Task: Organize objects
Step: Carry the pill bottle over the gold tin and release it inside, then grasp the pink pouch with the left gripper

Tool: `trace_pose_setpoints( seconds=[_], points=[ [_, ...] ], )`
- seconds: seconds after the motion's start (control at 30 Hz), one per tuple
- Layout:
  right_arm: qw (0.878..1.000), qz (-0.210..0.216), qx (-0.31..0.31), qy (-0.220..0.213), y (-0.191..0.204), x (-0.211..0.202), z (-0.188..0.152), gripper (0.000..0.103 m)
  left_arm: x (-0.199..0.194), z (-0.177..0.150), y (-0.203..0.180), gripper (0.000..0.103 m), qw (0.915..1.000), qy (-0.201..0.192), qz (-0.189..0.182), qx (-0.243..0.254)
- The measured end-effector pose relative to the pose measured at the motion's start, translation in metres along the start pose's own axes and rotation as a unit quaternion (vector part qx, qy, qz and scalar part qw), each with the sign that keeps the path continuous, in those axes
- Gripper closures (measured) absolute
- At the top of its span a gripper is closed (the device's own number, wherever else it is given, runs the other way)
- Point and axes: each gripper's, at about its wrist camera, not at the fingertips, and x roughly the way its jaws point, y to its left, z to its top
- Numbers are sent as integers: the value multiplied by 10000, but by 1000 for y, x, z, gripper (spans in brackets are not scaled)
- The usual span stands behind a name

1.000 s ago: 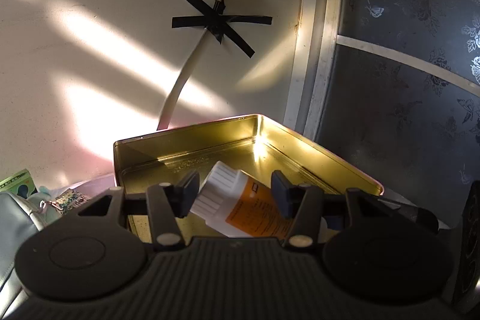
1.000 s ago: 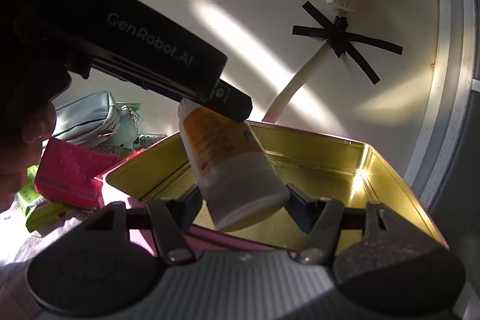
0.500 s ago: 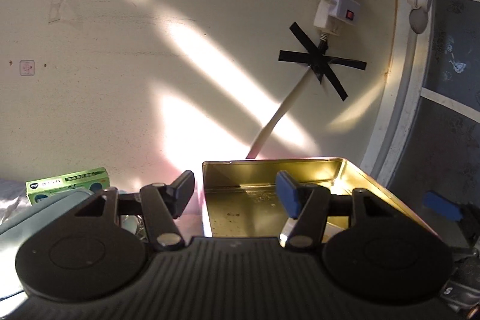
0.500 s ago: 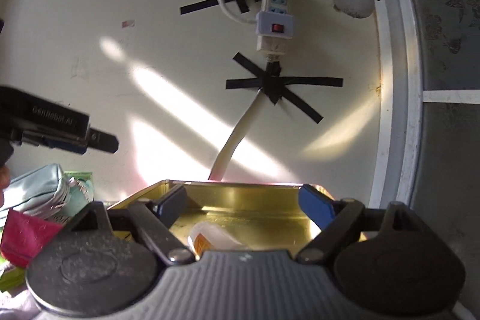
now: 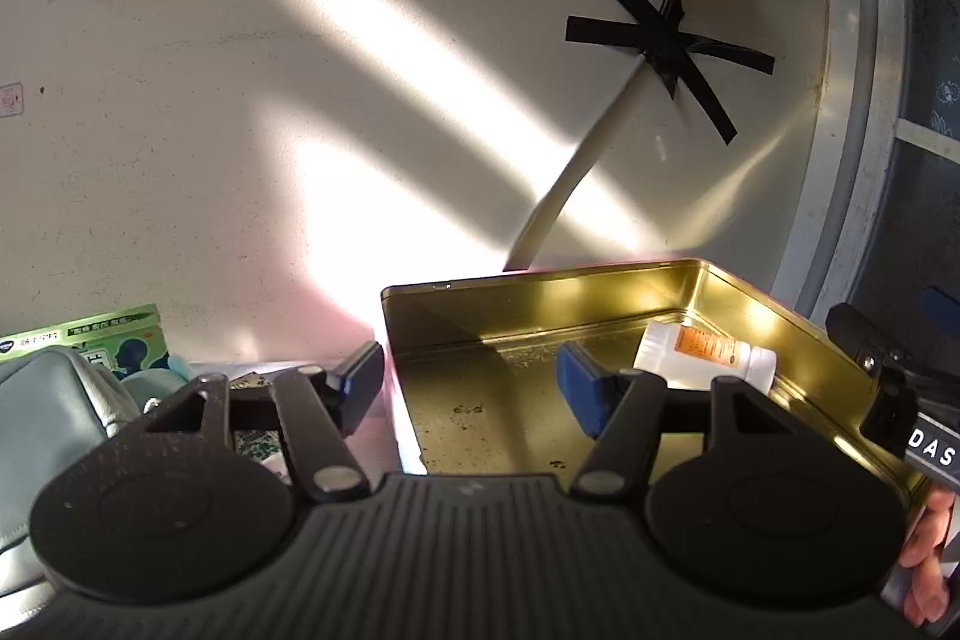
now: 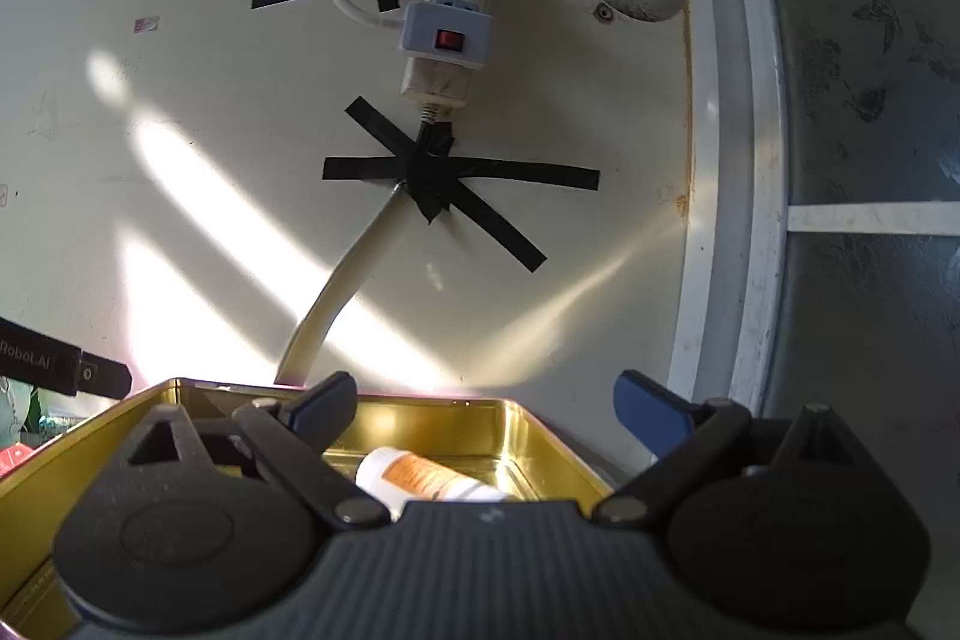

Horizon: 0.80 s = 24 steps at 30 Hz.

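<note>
The left tool point(image 5: 471, 388), matte black with blue pads, is gaping wide and gripping nothing. The right tool point(image 6: 486, 409) is likewise spreading wide over the shiny gold metal tin point(image 6: 540, 430). A smooth white plastic bottle point(image 5: 705, 355) with an orange label is lying on its side inside the tin's far right corner.

Hard slanting sunlight streaks the wall point(image 5: 360, 112); fisheye bends edges.
</note>
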Motion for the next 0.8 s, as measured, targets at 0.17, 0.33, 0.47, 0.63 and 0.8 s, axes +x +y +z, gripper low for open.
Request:
trace_pose_setpoints(
  seconds=[0.17,0.33,0.47,0.63,0.8],
  points=[
    [9988,411,72,-274,3,-37,9,7,-23,8,33,36,9997,19,-83,-230],
    [9791,1985,54,-445,41,-84,27,11,-95,-1,102,36,9986,84,302,-430],
    [9490,3107,-530,59,103,-105,20,37,-141,-28,138,37,9946,301,889,-433],
    [9181,3655,-1213,940,182,-109,-10,52,-160,-53,159,38,9915,661,602,-941],
    [9102,3629,-1145,1633,209,-103,-26,47,-131,-56,150,38,9859,1180,-103,-1185]
  ],
)
